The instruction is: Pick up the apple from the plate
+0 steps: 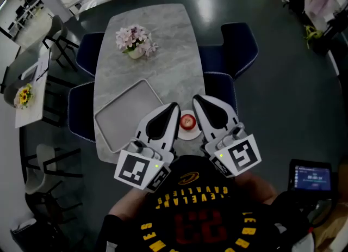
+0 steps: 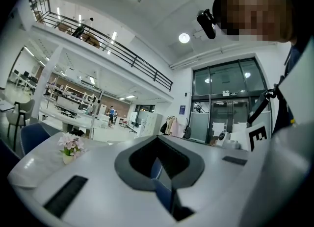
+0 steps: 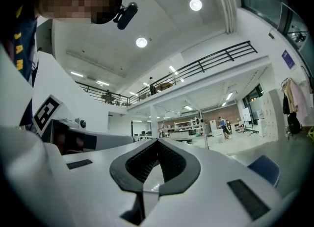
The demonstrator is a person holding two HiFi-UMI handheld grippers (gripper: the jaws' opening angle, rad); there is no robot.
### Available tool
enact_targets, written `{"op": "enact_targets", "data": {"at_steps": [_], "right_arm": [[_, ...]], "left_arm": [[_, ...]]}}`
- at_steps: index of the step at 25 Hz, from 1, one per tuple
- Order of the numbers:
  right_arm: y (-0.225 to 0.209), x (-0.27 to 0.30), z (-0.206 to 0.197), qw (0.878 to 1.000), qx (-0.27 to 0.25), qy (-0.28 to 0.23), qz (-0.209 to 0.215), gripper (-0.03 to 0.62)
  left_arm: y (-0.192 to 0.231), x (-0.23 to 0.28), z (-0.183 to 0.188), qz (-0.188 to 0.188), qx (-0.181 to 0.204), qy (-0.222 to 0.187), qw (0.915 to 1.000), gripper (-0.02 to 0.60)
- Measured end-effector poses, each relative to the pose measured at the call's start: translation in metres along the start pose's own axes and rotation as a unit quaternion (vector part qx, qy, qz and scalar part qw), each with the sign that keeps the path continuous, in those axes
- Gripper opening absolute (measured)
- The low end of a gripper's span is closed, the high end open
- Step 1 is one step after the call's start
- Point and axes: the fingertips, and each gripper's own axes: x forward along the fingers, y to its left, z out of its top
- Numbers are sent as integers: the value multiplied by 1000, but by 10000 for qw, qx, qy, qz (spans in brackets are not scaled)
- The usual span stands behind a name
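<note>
The apple [image 1: 187, 121] is sitting on the plate [image 1: 191, 135] between the left gripper [image 1: 174, 106] and right gripper [image 1: 197, 100], both closed and empty. A tray [image 1: 109, 121] is lying alongside.

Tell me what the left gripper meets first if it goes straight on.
Probably nothing close: the left gripper points across the table, with the apple to its right and the flowers far left. Height unclear.

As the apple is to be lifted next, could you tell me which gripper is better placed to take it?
Left, marginally. The apple on its plate lies between both grippers; the left gripper looks slightly nearer it than the right gripper. Both have their jaws shut, so either must open first.
</note>
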Motion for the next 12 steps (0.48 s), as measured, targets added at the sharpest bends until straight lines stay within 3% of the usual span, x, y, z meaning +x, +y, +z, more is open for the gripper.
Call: {"op": "enact_targets", "data": {"at_steps": [5, 12], "right_arm": [[9, -7, -9, 10000, -37, 6, 83, 6], [21, -6, -13, 9993, -351, 20, 146, 6]], "left_arm": [[-1, -5, -10, 133, 11, 88, 9999, 0], [-4, -6, -5, 175, 348, -23, 9992, 0]]}}
